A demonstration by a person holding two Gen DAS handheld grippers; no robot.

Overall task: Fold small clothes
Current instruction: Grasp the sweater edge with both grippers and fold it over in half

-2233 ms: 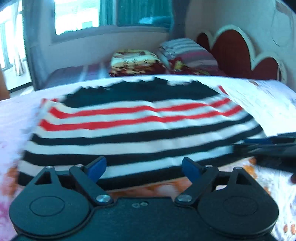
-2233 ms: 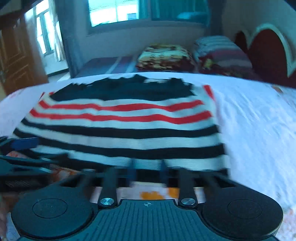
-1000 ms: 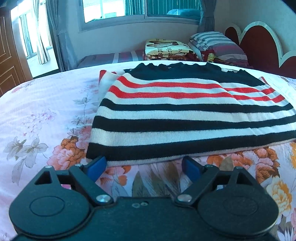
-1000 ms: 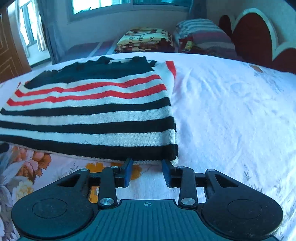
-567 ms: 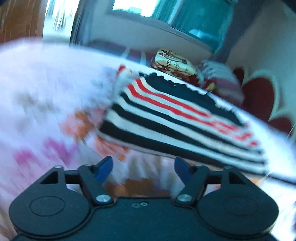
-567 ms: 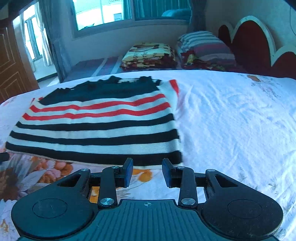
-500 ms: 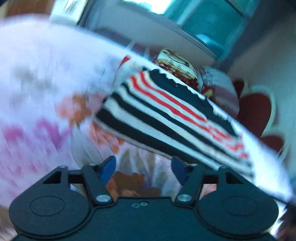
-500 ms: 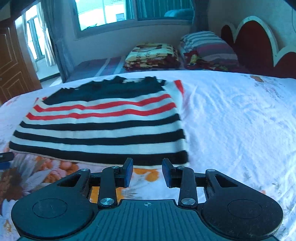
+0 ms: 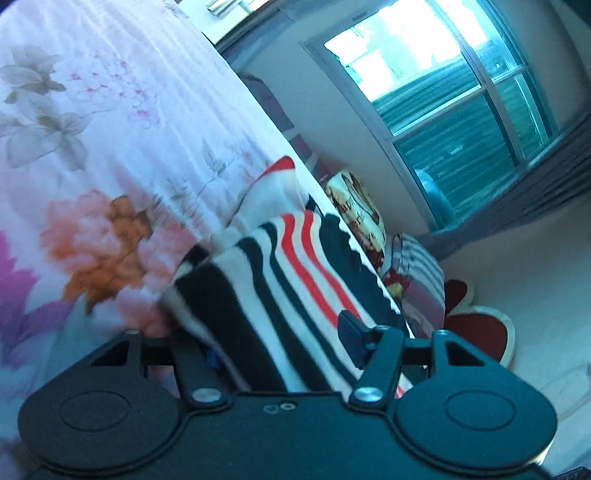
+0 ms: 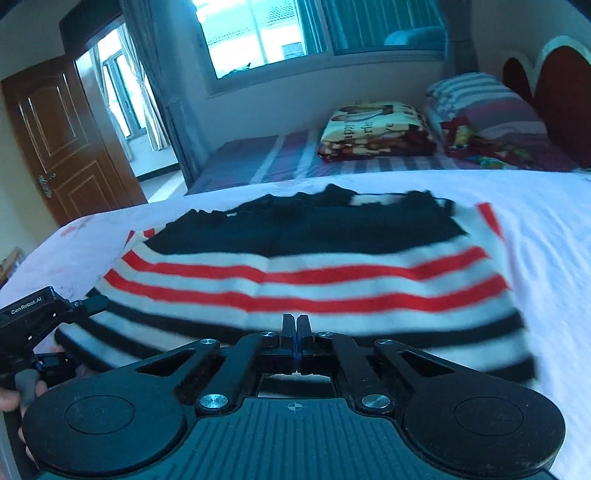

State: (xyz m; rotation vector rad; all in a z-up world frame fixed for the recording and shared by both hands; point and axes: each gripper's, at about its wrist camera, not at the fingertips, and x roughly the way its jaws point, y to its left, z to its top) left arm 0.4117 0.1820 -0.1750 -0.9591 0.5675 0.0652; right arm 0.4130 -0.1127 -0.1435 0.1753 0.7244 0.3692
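A folded striped sweater [image 10: 314, 273], black, white and red, lies on the floral bed sheet [image 10: 546, 229]. My right gripper [image 10: 296, 330] is shut, its tips over the sweater's near edge; I cannot tell if it pinches cloth. My left gripper [image 9: 284, 345] is open and rolled sideways, with the sweater's [image 9: 295, 280] left end between its fingers; the lower finger is hidden under the cloth. The left gripper also shows in the right wrist view [image 10: 66, 314] at the sweater's left end.
A second bed [image 10: 266, 158] with a folded patterned blanket [image 10: 373, 129] and a striped pillow [image 10: 480, 99] stands behind. A red headboard [image 10: 554, 85] is at the right, a wooden door [image 10: 62, 140] at the left, and a window [image 10: 280, 29] at the back.
My left gripper has rolled sideways and slid onto the sweater's left end. My right gripper has shut and moved forward to the sweater's near edge.
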